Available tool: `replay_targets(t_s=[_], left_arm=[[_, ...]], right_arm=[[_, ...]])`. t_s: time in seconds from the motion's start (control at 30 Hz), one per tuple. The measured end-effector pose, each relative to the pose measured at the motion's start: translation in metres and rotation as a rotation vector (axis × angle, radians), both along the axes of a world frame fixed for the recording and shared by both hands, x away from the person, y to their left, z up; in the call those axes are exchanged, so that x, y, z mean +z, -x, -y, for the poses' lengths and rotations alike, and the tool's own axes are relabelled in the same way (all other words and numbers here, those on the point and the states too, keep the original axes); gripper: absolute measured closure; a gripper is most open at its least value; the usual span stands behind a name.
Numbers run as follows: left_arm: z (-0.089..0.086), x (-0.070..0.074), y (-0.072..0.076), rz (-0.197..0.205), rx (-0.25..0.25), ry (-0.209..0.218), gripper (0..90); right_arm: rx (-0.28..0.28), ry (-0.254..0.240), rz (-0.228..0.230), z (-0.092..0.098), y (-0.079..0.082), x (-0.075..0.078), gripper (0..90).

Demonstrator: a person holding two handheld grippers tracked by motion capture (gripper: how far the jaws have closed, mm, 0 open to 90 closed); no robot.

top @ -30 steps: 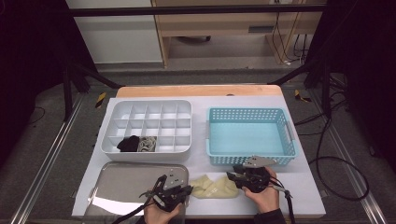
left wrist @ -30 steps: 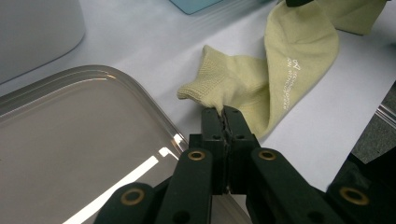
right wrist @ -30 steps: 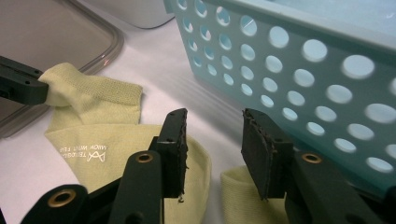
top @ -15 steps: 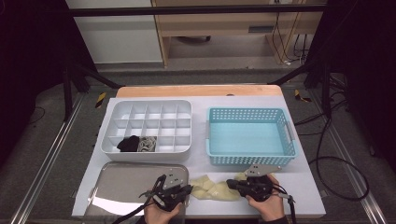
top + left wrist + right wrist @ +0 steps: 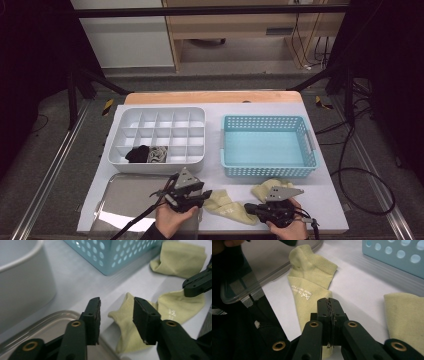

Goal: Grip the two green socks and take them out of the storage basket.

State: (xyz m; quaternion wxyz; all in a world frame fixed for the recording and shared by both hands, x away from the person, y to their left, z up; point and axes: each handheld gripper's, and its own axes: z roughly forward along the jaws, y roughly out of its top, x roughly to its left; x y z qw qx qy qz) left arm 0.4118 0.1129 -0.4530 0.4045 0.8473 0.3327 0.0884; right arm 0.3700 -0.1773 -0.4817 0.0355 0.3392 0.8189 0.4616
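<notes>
Right gripper view: sock's (image 5: 312, 293) white lettering.

Bare table (image 5: 330, 200) lies right of the socks (image 5: 227, 207); blue basket (image 5: 269, 146) and white organiser (image 5: 157, 137) block beyond.

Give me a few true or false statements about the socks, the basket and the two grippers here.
1. The blue basket holds two socks. False: it is empty.
2. The right gripper is shut on the printed yellow sock. True.
3. The left gripper is clamped shut. False: its jaws stand apart above the sock's end.
4. A second yellow sock lies in front of the basket. True.
5. The white divided tray holds dark and patterned items. True.
</notes>
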Motion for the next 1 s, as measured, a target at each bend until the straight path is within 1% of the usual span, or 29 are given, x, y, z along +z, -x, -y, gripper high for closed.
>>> replay_targets(t_s=[0.03,0.1,0.13,0.17,0.2,0.23,0.27,0.3,0.33,0.37,0.43,0.5,0.57,0.63,0.67,0.77,0.83,0.9,0.97,1.0], left_arm=[[0.007,-0.004,-0.004,-0.013,-0.020,-0.019,52.6],[0.015,-0.009,-0.007,-0.017,-0.038,-0.049,52.2],[0.020,-0.013,-0.009,-0.039,-0.060,-0.067,52.7],[0.023,-0.016,-0.010,-0.048,-0.069,-0.078,55.5],[0.024,-0.018,-0.010,-0.059,-0.077,-0.087,62.3],[0.025,-0.020,-0.010,-0.067,-0.078,-0.090,66.5],[0.026,-0.020,-0.009,-0.072,-0.082,-0.090,73.7],[0.026,-0.019,-0.009,-0.076,-0.079,-0.087,79.1],[0.025,-0.018,-0.009,-0.068,-0.073,-0.090,80.7],[0.024,-0.016,-0.008,-0.054,-0.057,-0.096,81.6],[0.019,-0.008,-0.010,-0.005,0.011,-0.070,82.2],[0.013,0.000,-0.012,0.028,0.081,-0.036,82.3],[0.008,0.006,-0.013,0.051,0.127,-0.020,82.3],[0.006,0.008,-0.013,0.047,0.143,-0.014,82.3],[0.006,0.008,-0.013,0.047,0.150,-0.020,82.3],[0.007,0.003,-0.009,0.035,0.153,-0.038,82.2],[0.007,-0.002,-0.008,0.020,0.156,-0.041,82.1],[0.007,-0.006,-0.005,0.012,0.161,-0.041,82.1],[0.005,-0.009,-0.004,0.007,0.163,-0.042,82.1],[0.004,-0.009,-0.004,0.007,0.167,-0.035,82.0]], right_arm=[[0.000,0.001,0.002,0.000,0.000,0.000,89.0],[0.000,0.000,0.002,0.000,-0.001,0.000,89.0],[-0.001,0.000,0.004,0.000,-0.001,0.000,89.0],[-0.003,0.001,0.008,-0.001,-0.002,0.001,89.0],[-0.001,0.002,0.008,-0.001,-0.002,0.002,89.0],[-0.001,0.006,0.010,-0.001,-0.003,0.002,89.0],[-0.002,0.004,0.014,-0.002,-0.004,0.003,89.1],[0.000,0.004,0.015,-0.002,-0.005,0.004,89.1],[-0.001,0.003,0.018,-0.003,-0.006,0.004,89.1],[-0.002,0.003,0.022,-0.003,-0.007,0.005,89.1],[-0.004,-0.001,0.035,-0.003,-0.009,0.008,89.1],[-0.008,-0.010,0.056,-0.002,-0.011,0.013,88.9],[-0.012,-0.022,0.078,0.000,-0.011,0.018,88.5],[-0.006,-0.033,0.091,0.001,-0.011,0.021,88.3],[-0.004,-0.035,0.099,0.002,-0.011,0.022,88.1],[0.005,-0.031,0.103,0.002,-0.010,0.022,87.1],[0.017,-0.022,0.094,0.001,-0.008,0.019,86.1],[0.034,-0.012,0.074,-0.002,-0.005,0.014,85.0],[0.038,-0.017,0.063,-0.003,-0.001,0.009,84.4],[0.037,-0.018,0.058,-0.004,0.001,0.006,83.8]])
